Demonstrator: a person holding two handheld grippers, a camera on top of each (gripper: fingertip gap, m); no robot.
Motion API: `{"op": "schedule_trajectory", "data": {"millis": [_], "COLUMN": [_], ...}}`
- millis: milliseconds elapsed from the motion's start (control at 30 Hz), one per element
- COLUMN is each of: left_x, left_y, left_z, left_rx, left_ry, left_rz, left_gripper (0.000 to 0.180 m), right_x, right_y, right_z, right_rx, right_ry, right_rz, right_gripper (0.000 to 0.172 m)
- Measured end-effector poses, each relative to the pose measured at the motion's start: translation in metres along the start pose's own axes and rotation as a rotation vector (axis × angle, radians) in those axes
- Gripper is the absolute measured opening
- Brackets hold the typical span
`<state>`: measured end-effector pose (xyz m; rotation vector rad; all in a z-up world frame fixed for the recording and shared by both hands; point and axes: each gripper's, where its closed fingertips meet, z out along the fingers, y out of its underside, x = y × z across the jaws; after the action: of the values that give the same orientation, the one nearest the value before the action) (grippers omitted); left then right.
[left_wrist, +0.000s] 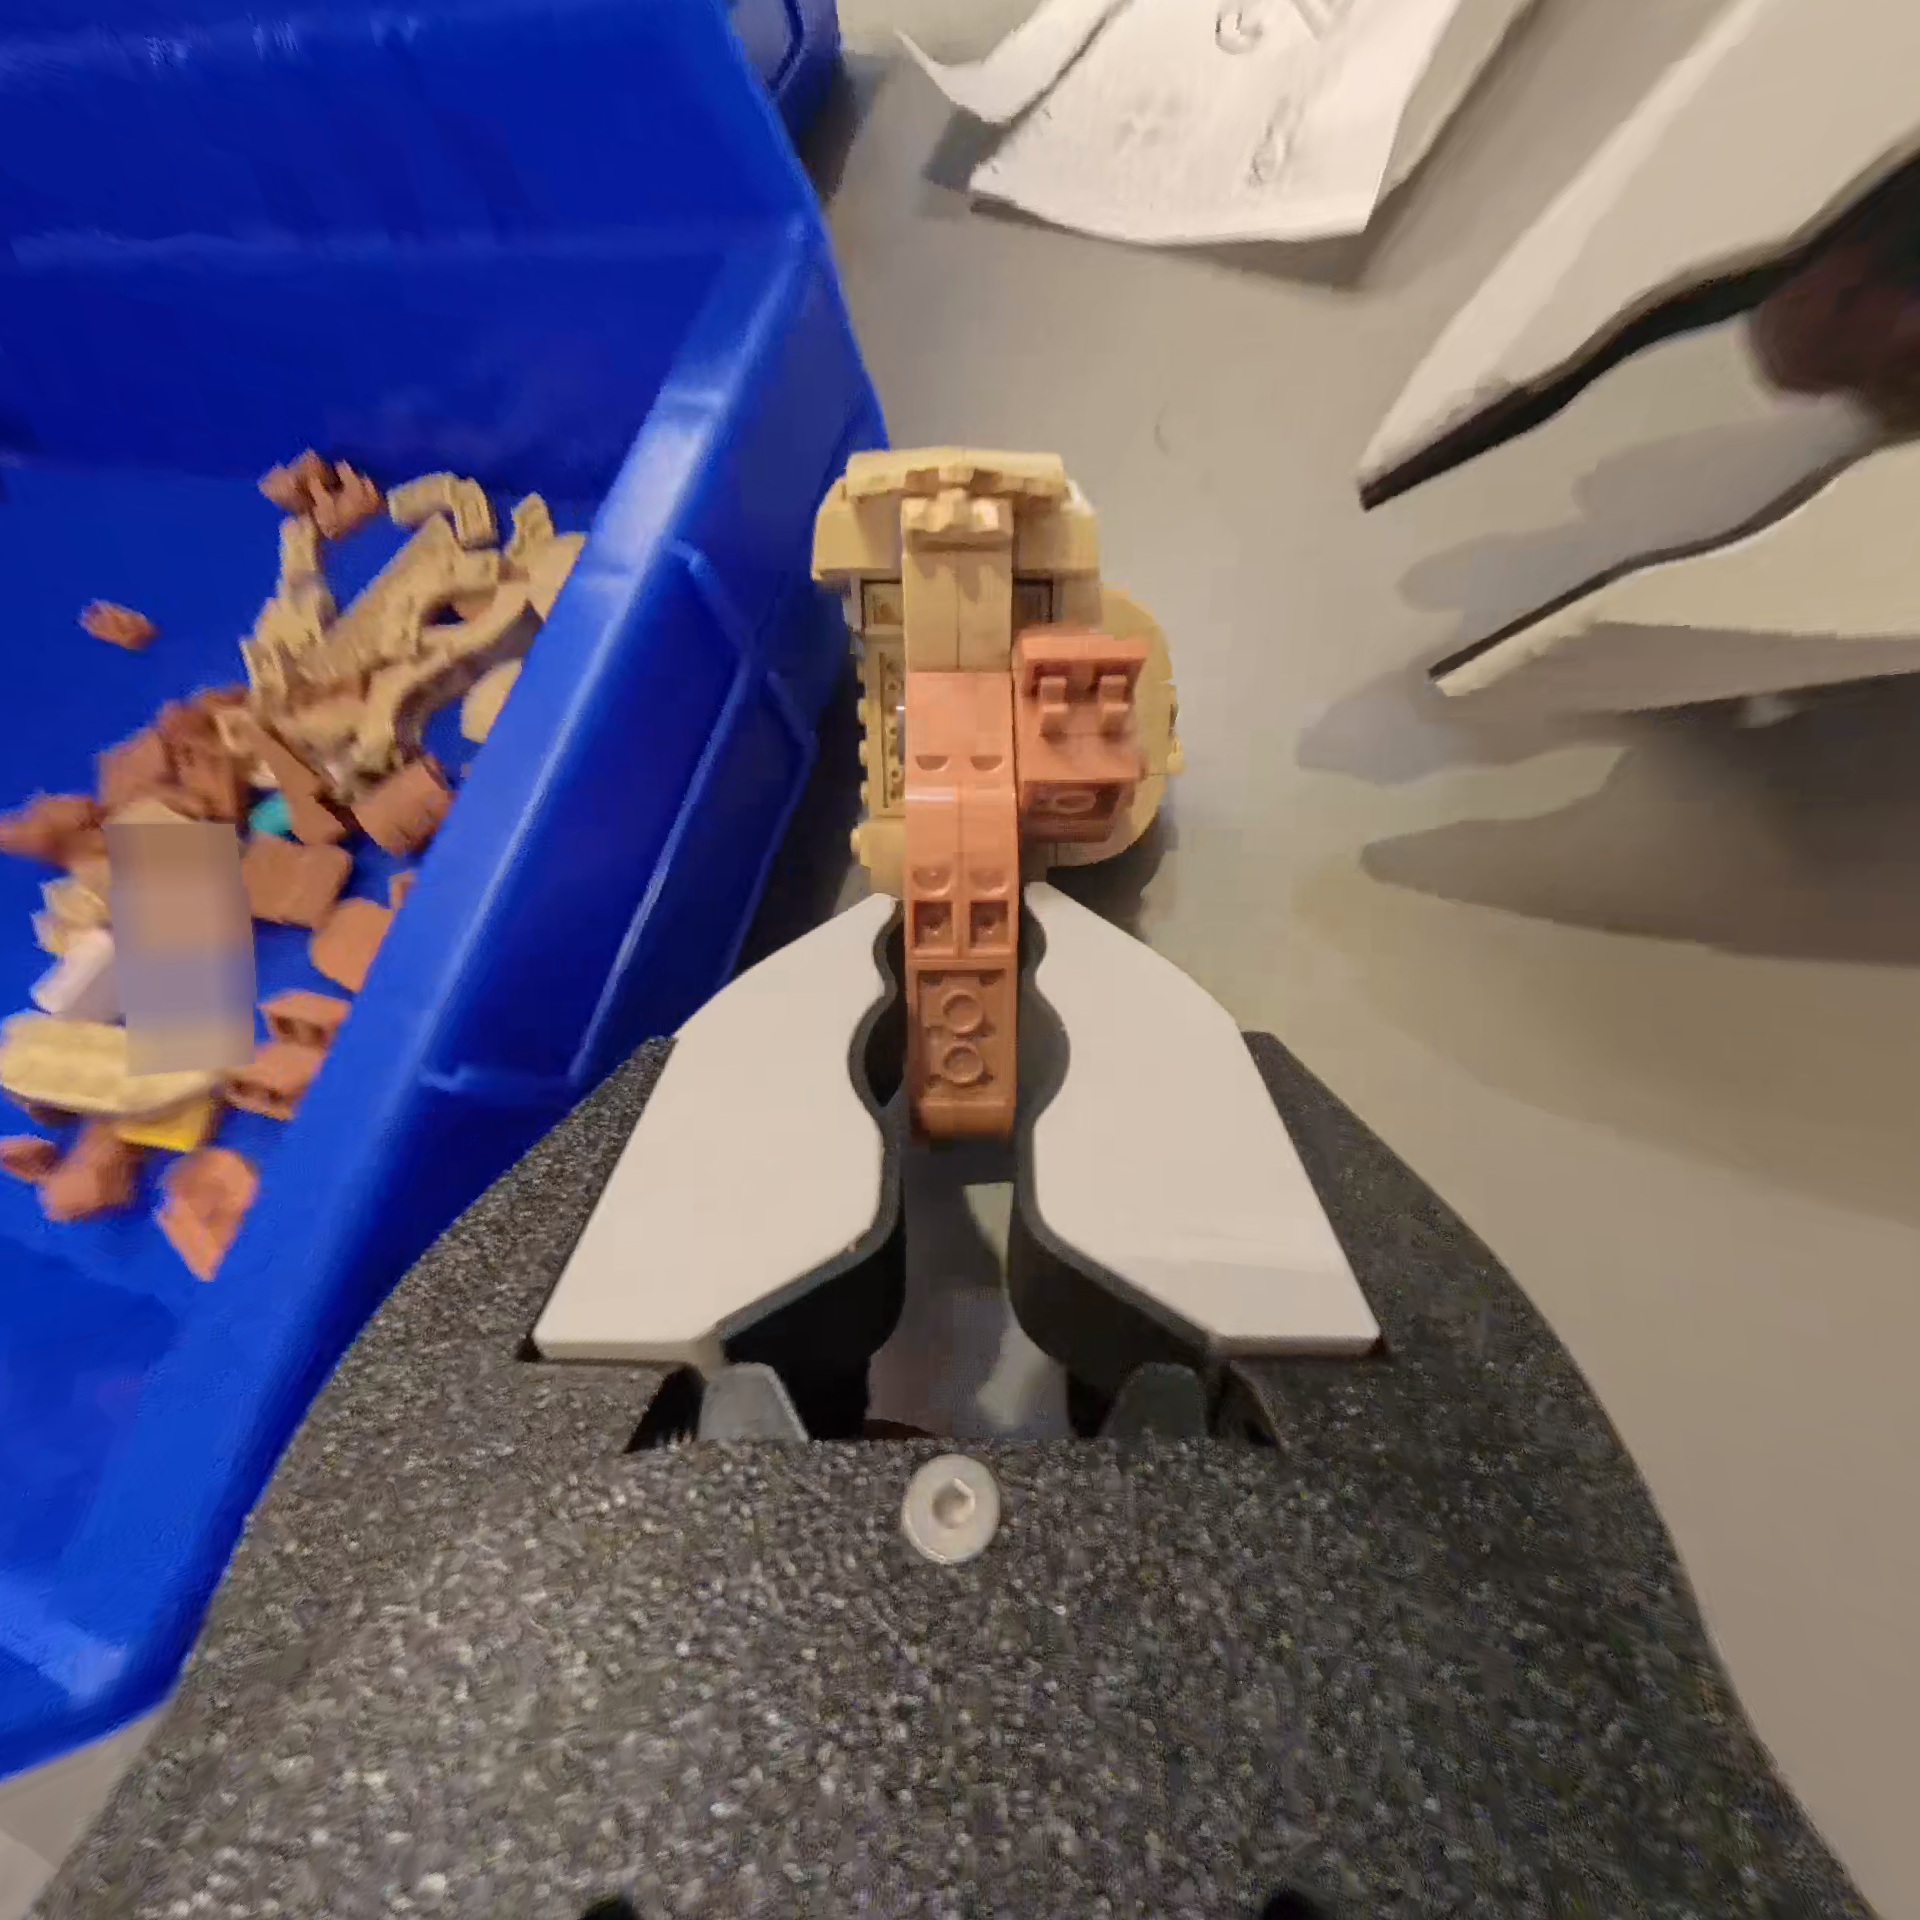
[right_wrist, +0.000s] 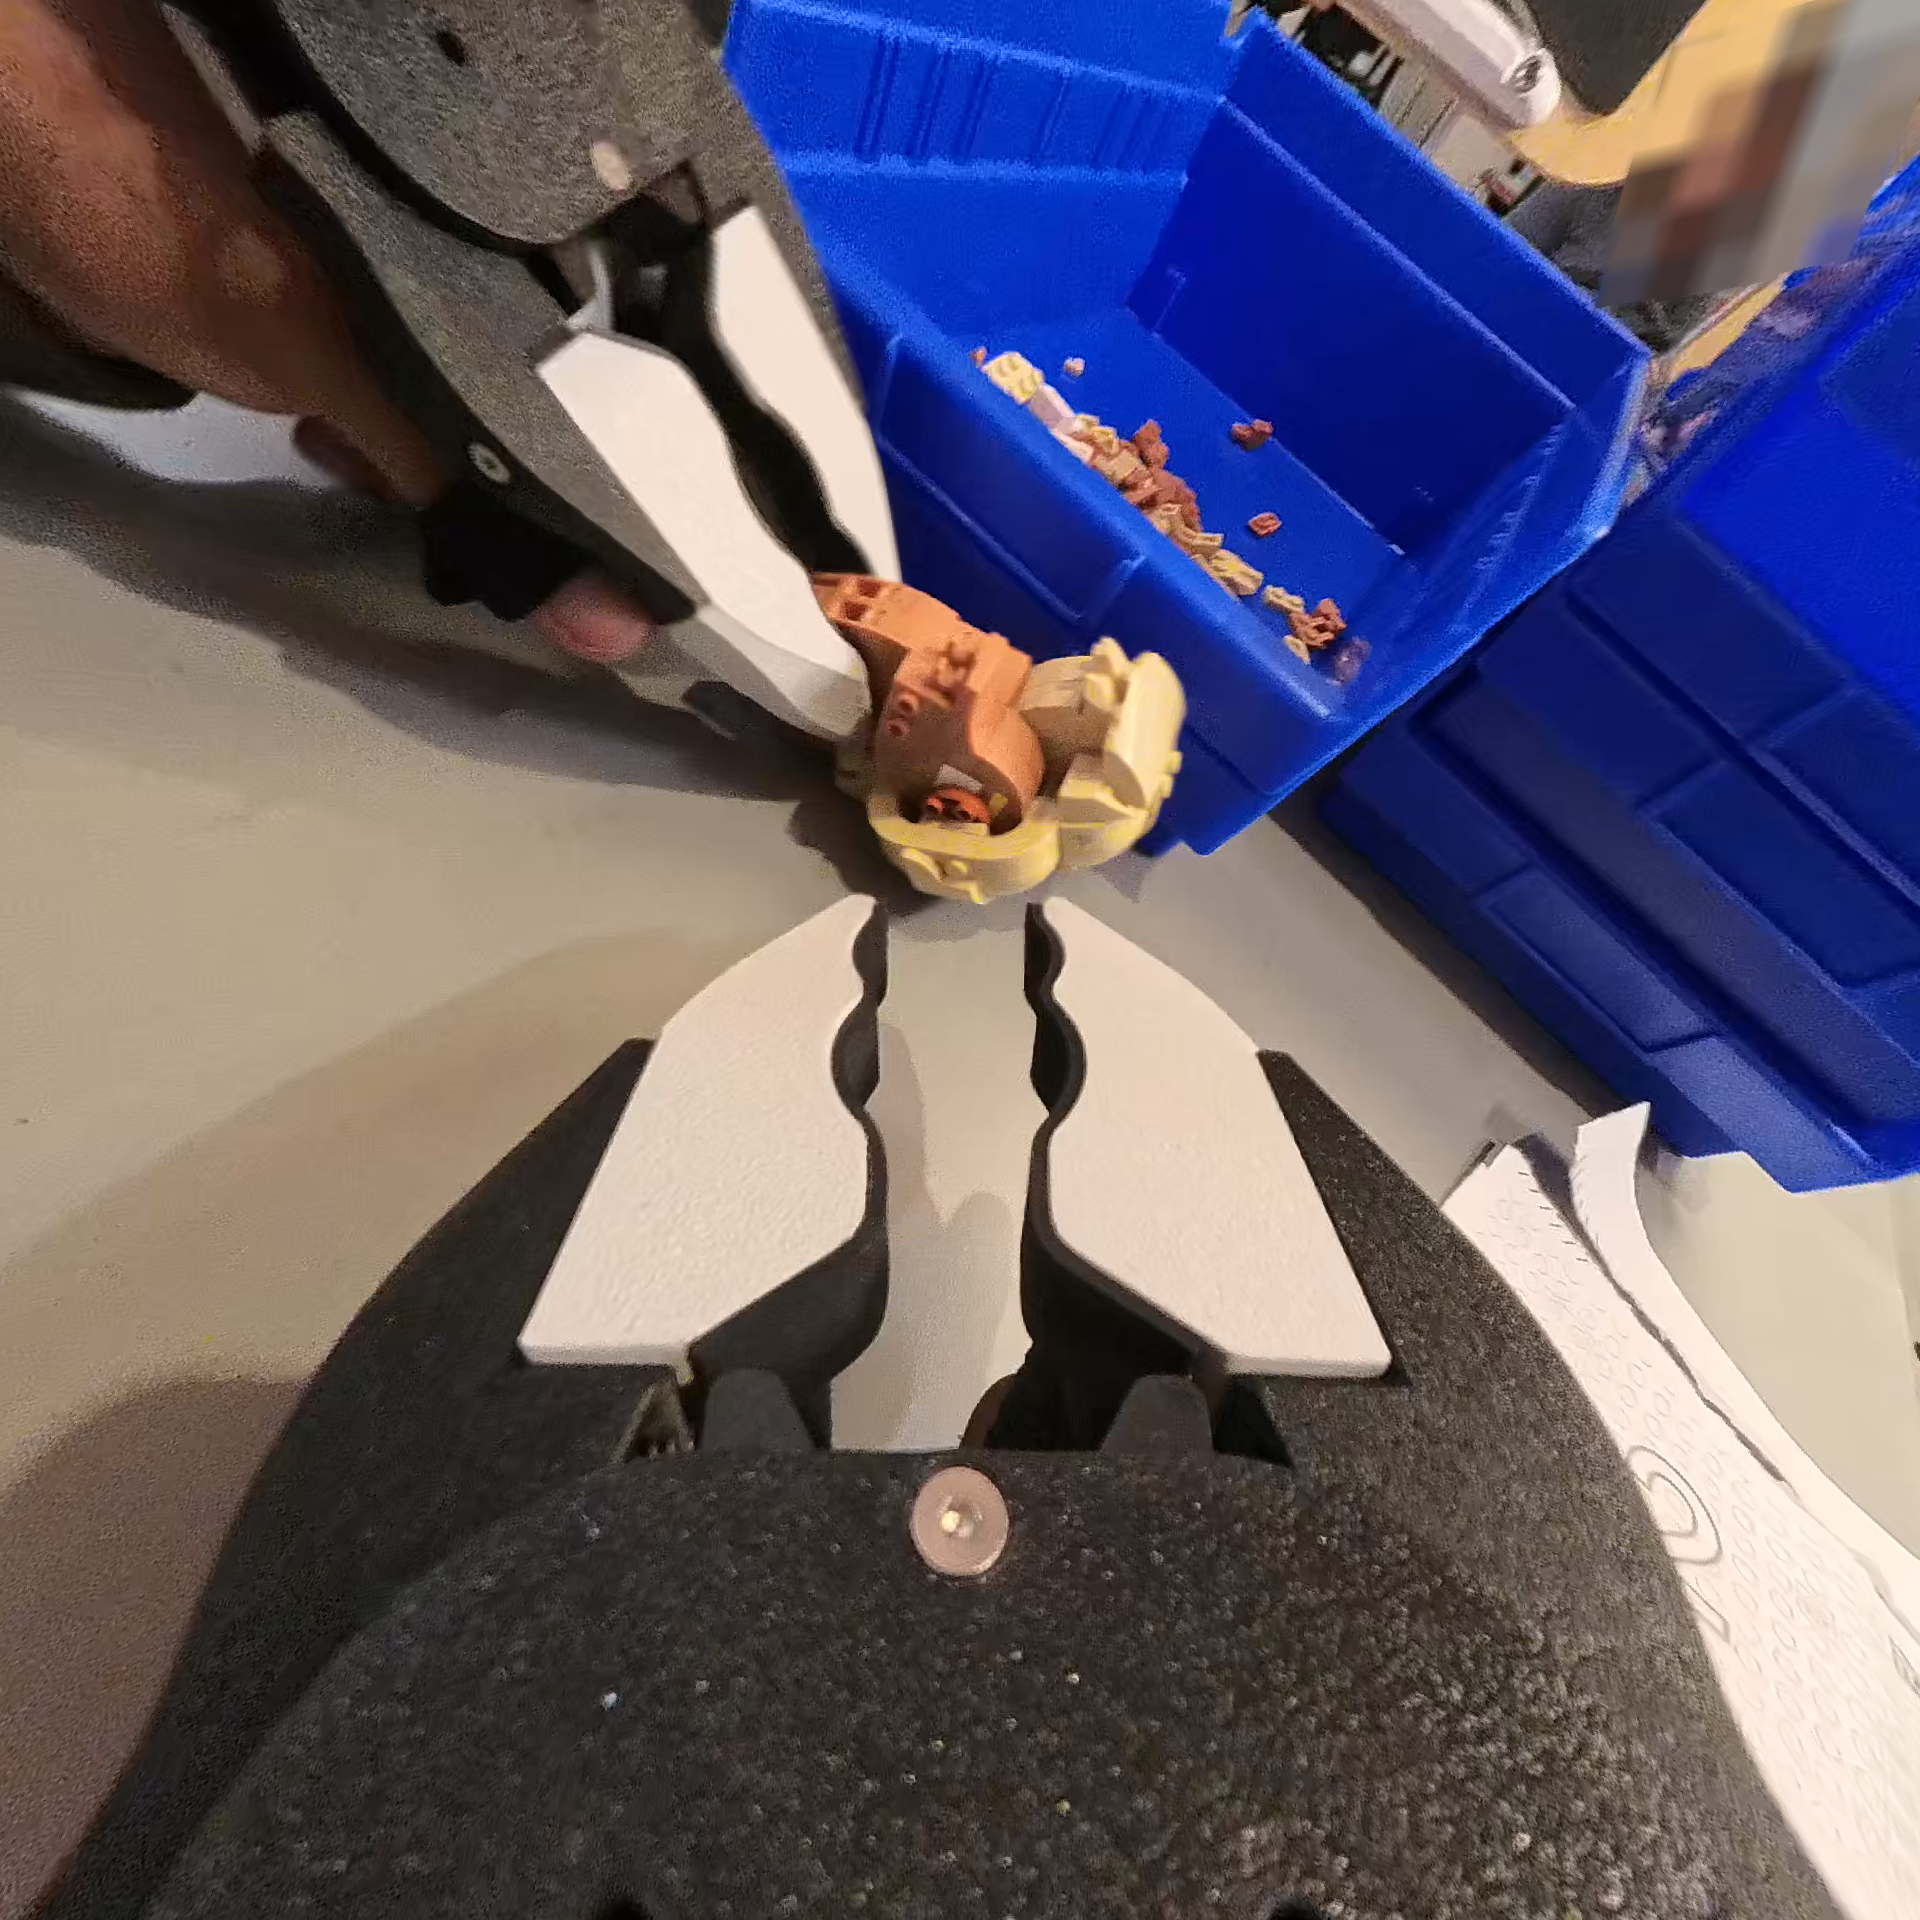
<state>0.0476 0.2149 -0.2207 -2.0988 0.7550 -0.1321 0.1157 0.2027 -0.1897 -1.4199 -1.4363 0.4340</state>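
The tan and terracotta brick-built plastic model (left_wrist: 961, 790) is clamped at its terracotta arm between the left tongs' (left_wrist: 961, 914) fingertips, beside the blue plastic bin (left_wrist: 582, 727). The right tongs (right_wrist: 954, 920) are held apart and empty, just short of the model's tan side. The clamp is best kept firm and square.

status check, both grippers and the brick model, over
Left gripper clamped on tan-and-brown toy brick model's brown strip. Right gripper open, empty, just short of it. Blue plastic bin close behind.
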Motion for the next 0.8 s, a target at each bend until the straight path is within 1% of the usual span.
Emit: {"op": "schedule_trajectory", "data": {"millis": [67, 133, 233, 333, 433, 500, 567, 600, 700, 800], "left_x": [0.004, 0.004, 0.008, 0.012, 0.018, 0.02, 0.02, 0.019, 0.015, 0.015], "left_y": [0.001, -0.001, -0.005, -0.007, -0.012, -0.02, -0.028, -0.031, -0.039, -0.047], "left_z": [-0.007, -0.018, -0.034, -0.044, -0.054, -0.062, -0.072, -0.075, -0.084, -0.091], "left_rx": [0.052, 0.111, 0.198, 0.253, 0.316, 0.39, 0.471, 0.504, 0.572, 0.634], "left_ry": [0.062, 0.087, 0.145, 0.166, 0.215, 0.247, 0.261, 0.252, 0.154, 0.075], "left_rz": [-0.12, -0.189, -0.331, -0.408, -0.494, -0.553, -0.599, -0.592, -0.502, -0.425], "left_gripper": [0.018, 0.018, 0.017, 0.017, 0.017, 0.017, 0.017, 0.017, 0.017, 0.017], "right_x": [0.004, 0.005, 0.003, -0.003, -0.009, -0.012, -0.015, -0.017, -0.02, -0.019], "right_y": [-0.004, -0.008, -0.017, -0.021, -0.026, -0.033, -0.039, -0.043, -0.056, -0.06], "right_z": [-0.003, -0.006, -0.009, -0.007, -0.006, -0.007, -0.009, -0.01, -0.013, -0.013], "right_rx": [0.025, 0.053, 0.101, 0.112, 0.134, 0.168, 0.206, 0.23, 0.307, 0.333], "right_ry": [0.021, 0.03, 0.04, 0.024, 0.011, -0.003, -0.04, -0.064, -0.131, -0.133], "right_rz": [0.024, 0.061, 0.134, 0.219, 0.235, 0.277, 0.36, 0.407, 0.549, 0.618], "right_gripper": [0.025, 0.025, 0.025, 0.026, 0.027, 0.029, 0.033, 0.034, 0.039, 0.044]}}
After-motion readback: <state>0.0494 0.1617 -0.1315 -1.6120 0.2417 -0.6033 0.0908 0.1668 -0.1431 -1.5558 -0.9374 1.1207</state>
